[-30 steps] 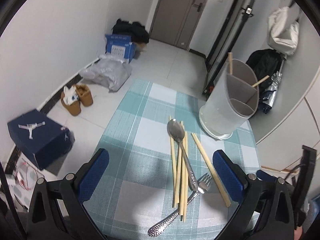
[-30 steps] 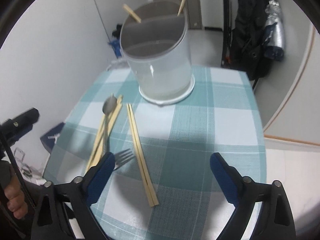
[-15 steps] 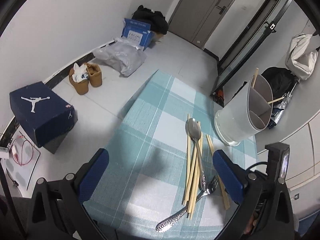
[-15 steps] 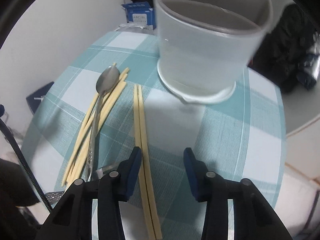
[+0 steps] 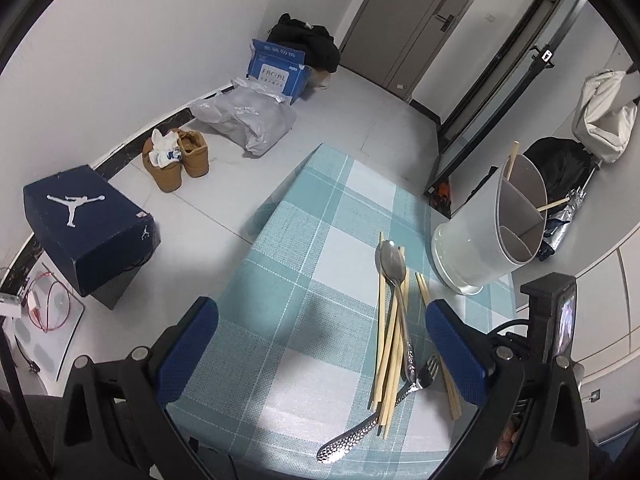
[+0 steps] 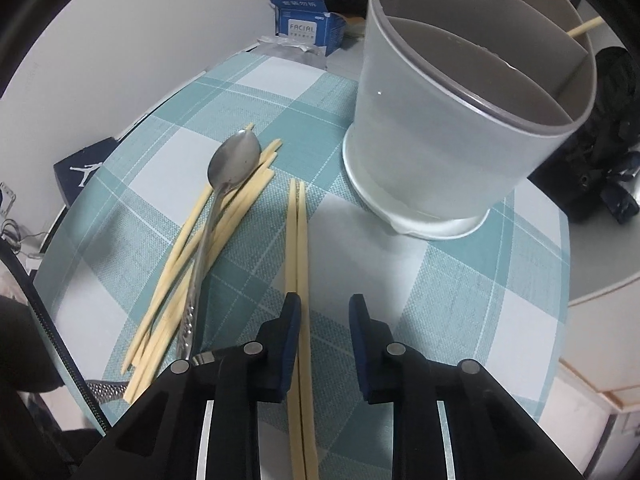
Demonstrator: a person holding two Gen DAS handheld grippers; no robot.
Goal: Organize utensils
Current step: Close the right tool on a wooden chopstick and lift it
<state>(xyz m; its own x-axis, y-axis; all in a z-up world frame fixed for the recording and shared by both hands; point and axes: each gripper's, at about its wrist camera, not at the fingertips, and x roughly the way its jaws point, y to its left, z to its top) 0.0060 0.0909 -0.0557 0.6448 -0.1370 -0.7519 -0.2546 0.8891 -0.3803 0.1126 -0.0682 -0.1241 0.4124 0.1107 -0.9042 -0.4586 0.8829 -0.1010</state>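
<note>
My right hand-held gripper (image 6: 324,312) is closing around a separate pair of chopsticks (image 6: 297,236) lying between its jaws on the checked table (image 6: 460,292), pads not yet pressing; my left hand-held gripper (image 5: 320,344) hangs wide open, holding nothing. Just left, a spoon (image 6: 230,168) lies over a chopstick pile (image 6: 192,256), a fork (image 5: 424,372) crossing beneath. Beyond, the divided utensil holder (image 6: 444,136) stands upright, near the pair's far tips.

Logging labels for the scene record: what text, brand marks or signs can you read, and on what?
"FACIAL": blue carton on the floor by the wall.
Characters printed above it on the carton: too small to read.
Jumping-figure logo, no words: dark blue shoebox.
Utensil holder, tablecloth: none.
</note>
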